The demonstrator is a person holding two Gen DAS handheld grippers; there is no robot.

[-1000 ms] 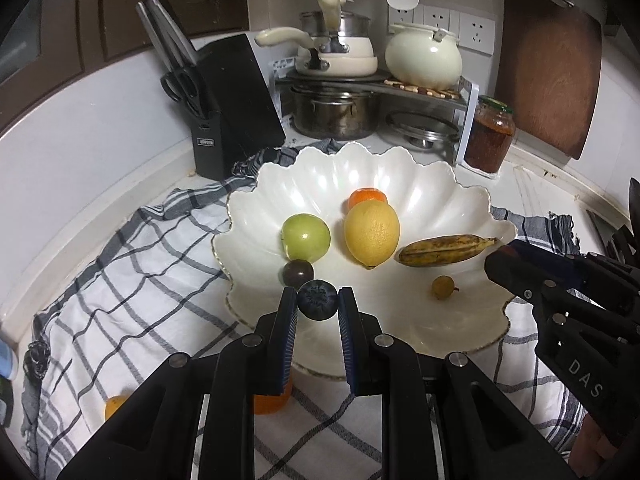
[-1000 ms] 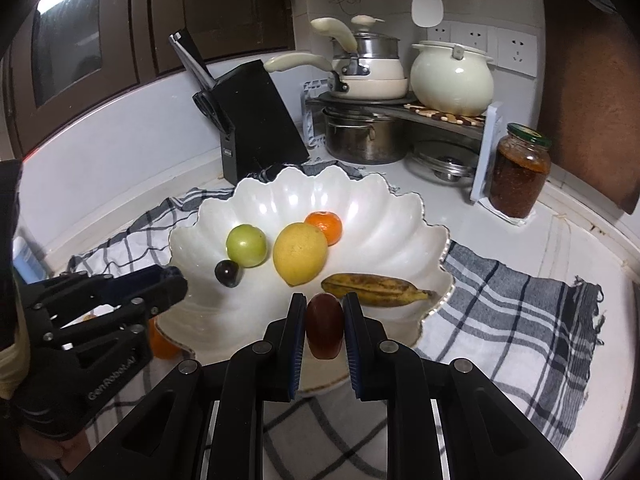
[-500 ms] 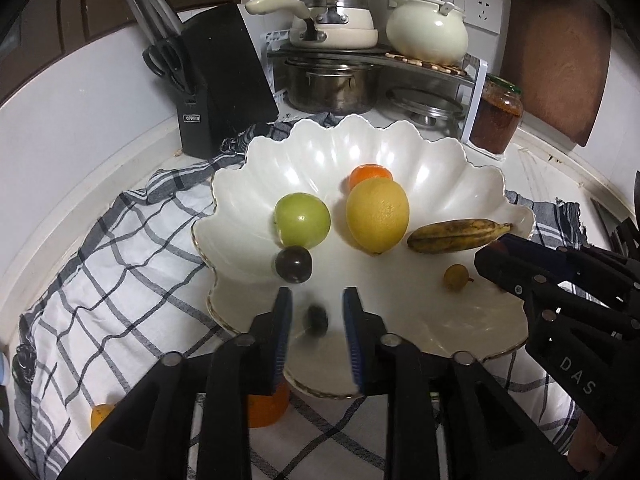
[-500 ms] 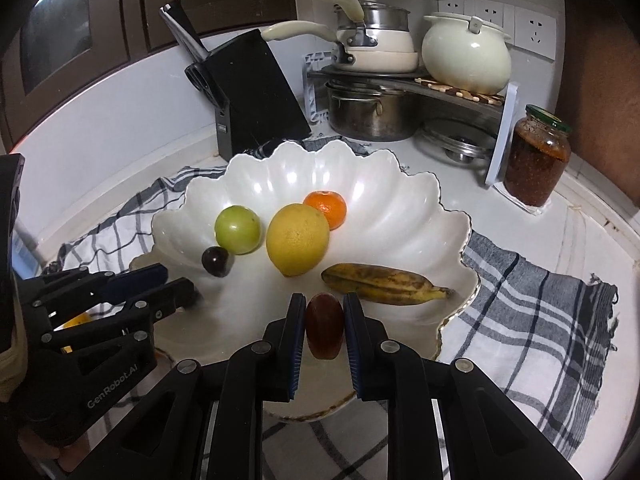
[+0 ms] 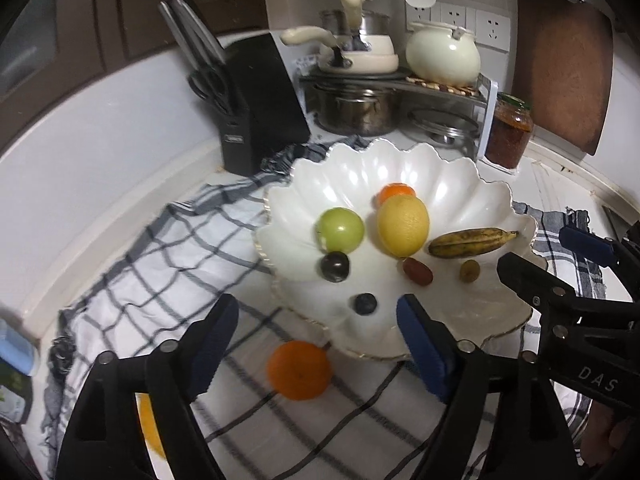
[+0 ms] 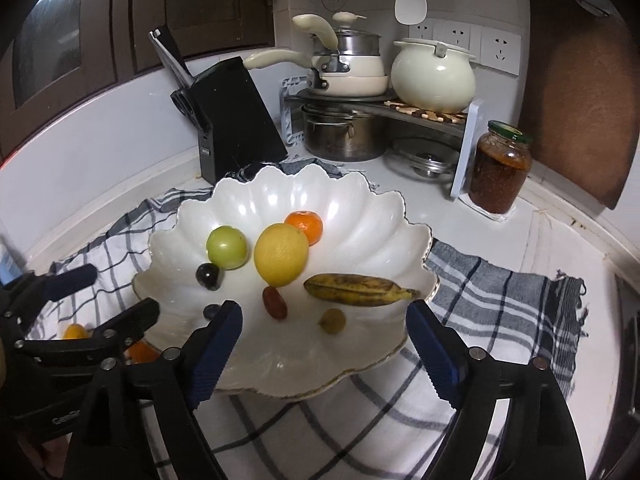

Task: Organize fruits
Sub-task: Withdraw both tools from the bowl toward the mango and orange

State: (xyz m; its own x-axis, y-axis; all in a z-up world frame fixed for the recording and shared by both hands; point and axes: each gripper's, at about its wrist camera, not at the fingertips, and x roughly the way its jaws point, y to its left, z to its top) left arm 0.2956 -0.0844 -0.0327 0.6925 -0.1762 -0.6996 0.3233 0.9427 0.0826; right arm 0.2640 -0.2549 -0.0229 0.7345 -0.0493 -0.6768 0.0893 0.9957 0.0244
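A scalloped white bowl (image 6: 360, 216) holds a lemon (image 6: 281, 254), banana (image 6: 358, 289), blueberry (image 5: 365, 304) and red date (image 6: 274, 302) — left gripper (image 5: 318, 340) and right gripper (image 6: 325, 346) both empty, jaws apart.

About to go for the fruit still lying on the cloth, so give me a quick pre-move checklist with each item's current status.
1. Left tongs open and empty: ok.
2. Right tongs open and empty: ok.
3. Dark blueberry and red oblong fruit resting inside the white scalloped bowl: ok.
4. Orange tangerine on the checked cloth, reachable between the left tongs: ok.
5. Second orange fruit beside the bowl: partly hidden, cannot tell.
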